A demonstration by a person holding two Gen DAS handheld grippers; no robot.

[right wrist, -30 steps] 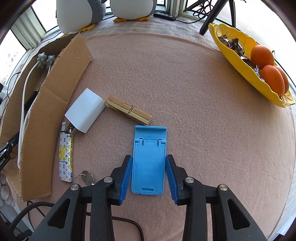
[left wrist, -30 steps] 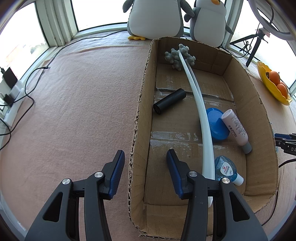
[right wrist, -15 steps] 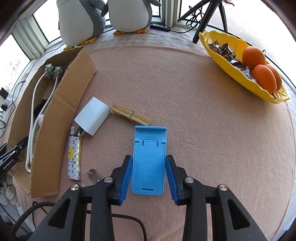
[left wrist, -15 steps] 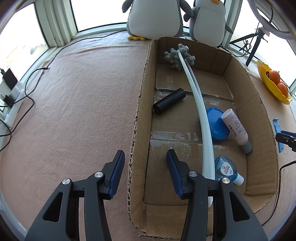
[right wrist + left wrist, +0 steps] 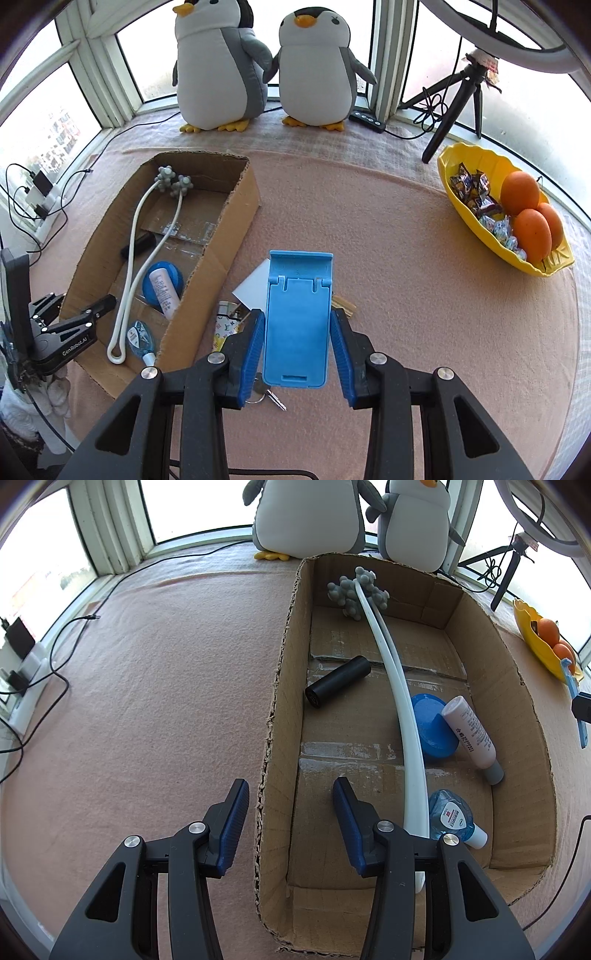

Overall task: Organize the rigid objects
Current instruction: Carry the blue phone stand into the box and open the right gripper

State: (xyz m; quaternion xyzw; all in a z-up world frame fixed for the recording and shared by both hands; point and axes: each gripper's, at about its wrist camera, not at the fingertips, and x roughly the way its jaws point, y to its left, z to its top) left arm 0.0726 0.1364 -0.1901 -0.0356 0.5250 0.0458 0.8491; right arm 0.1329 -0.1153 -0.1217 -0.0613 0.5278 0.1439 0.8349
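**Containers**

1. Open brown cardboard box (image 5: 221,240), at 9 to 10 o'clock from the right gripper (image 5: 297,314) in the right wrist view. It stands on the pink cloth-covered counter (image 5: 406,295). It holds five items:
   - one white looped plastic rod with grey knobbed balls (image 5: 397,709), lying along the box length, with the balls at the 12 o'clock end;
   - one black cylinder (image 5: 338,682), on its side at 10 o'clock from the rod's middle;
   - one round blue disc (image 5: 430,727), just beside the rod at 3 o'clock;
   - one white tube with a grey cap (image 5: 471,734), lying partly on the disc;
   - one small clear blue bottle with a white cap (image 5: 452,818), touching the rod near the 6 o'clock end.
2. Yellow oval bowl (image 5: 472,155), at 2 o'clock. It holds three oranges (image 5: 519,192) and a pile of wrapped sweets (image 5: 472,192); the count of sweets cannot be determined.

**Loose items on the counter**

One white flat card (image 5: 255,284), one patterned lighter (image 5: 225,328), one wooden clothespin (image 5: 343,304) and one key on a ring (image 5: 273,397). All are partly hidden under the held item.

**Grippers**

- The right gripper is clenched on the sides of the flat blue plastic phone stand (image 5: 299,280), which is held clear above the counter.
- The left gripper (image 5: 290,786) is released. Its fingers straddle the box's 9 o'clock wall and grasp nothing.

**Background**

Two plush penguins (image 5: 218,66) stand at 12 o'clock by the window.
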